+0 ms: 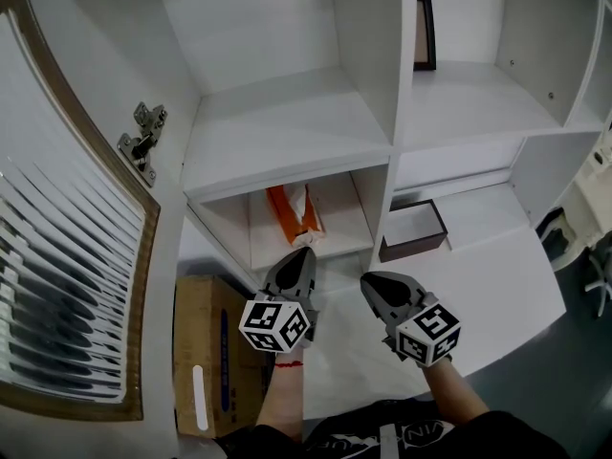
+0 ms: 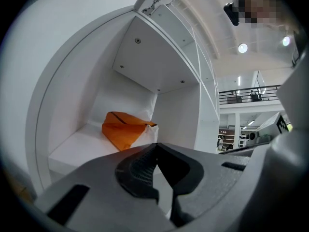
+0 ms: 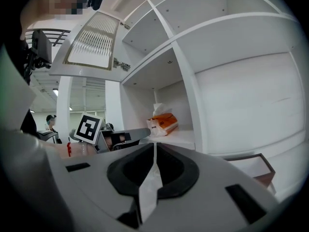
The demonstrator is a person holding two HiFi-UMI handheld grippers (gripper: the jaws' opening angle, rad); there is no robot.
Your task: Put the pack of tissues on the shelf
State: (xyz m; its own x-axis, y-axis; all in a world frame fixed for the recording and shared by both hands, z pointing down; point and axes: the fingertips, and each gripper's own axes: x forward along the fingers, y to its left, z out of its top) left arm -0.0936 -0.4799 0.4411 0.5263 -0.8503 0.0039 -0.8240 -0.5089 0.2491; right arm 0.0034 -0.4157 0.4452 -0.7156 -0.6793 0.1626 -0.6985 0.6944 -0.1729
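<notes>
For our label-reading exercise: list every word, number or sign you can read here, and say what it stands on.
No text reads clearly.
Brown cardboard box: blue print, too blurred.
Orange plastic pack of tissues: any print too small.
Person's black garment: white letters, cut off, unreadable.
White cubes with black square markers: patterns only, no words.

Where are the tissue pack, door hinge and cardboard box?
tissue pack [image 1: 288, 211], head view, orange wrapper.
door hinge [image 1: 142, 142], head view, metal arm.
cardboard box [image 1: 218, 347], head view, top face.
</notes>
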